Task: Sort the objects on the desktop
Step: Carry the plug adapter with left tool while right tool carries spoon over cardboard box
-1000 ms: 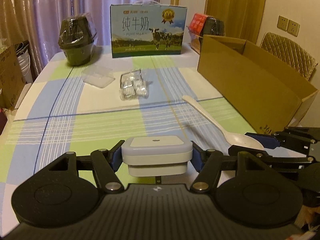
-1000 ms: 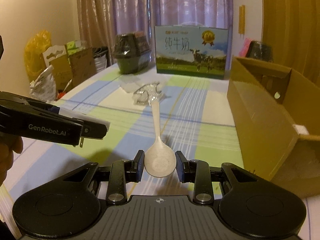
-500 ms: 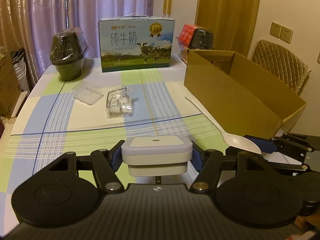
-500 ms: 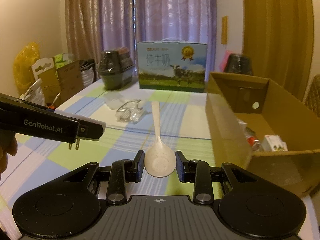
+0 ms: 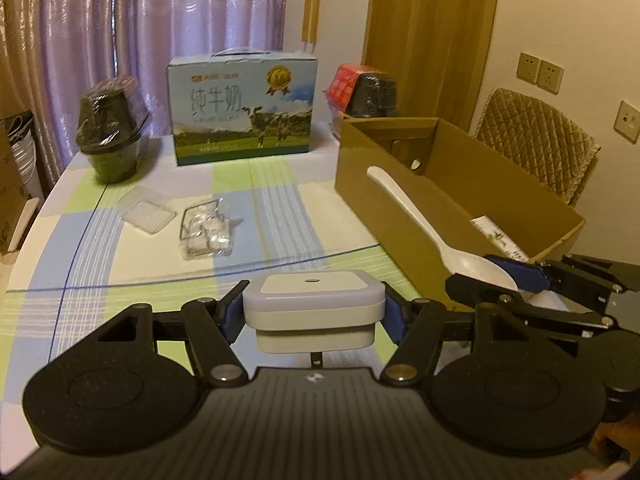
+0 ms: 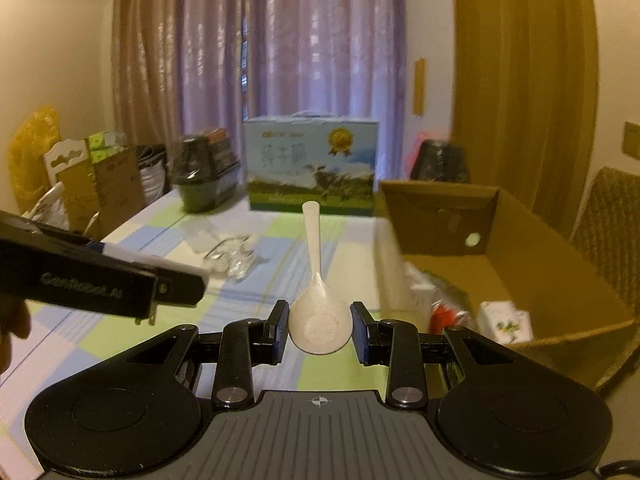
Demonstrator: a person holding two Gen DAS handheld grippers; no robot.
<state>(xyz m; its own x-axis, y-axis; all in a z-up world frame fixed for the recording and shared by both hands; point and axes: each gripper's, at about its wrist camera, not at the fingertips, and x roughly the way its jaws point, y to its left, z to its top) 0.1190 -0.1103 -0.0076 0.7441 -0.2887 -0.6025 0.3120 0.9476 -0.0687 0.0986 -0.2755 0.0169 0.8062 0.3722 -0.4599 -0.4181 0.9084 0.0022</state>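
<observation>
Left wrist view
Box: an open brown cardboard box (image 5: pixel 404 216) stands on the right of the checked tablecloth (image 5: pixel 256 208); a white printed packet (image 5: pixel 496 236) lies inside near its right end.
Far edge: a blue milk carton with a cow picture (image 5: pixel 242 110), and a dark wrapped pot (image 5: pixel 112 136) to its left.
Mid table: a clear plastic lid (image 5: pixel 146 214) and a clear crumpled wrapper (image 5: pixel 208 234), just beside each other.
Left gripper (image 5: pixel 314 314): level above the near table, jaws clamped on a white square plug-in night light (image 5: pixel 314 306).
Right gripper (image 5: pixel 516 276): at right, holding a white plastic rice spoon (image 5: pixel 424 220) whose handle crosses the box's near wall.

Right wrist view
Box (image 6: pixel 560 280): holds a white packet (image 6: pixel 506 316) and a red-and-white item (image 6: pixel 444 310) (blurred).
Right gripper (image 6: pixel 320 326): jaws narrow, pinching the spoon (image 6: pixel 318 292) by its bowl, handle pointing far, left of the box.
Left gripper (image 6: pixel 180 284): enters from the left, side-on; a hand (image 6: pixel 12 332) shows behind it.
</observation>
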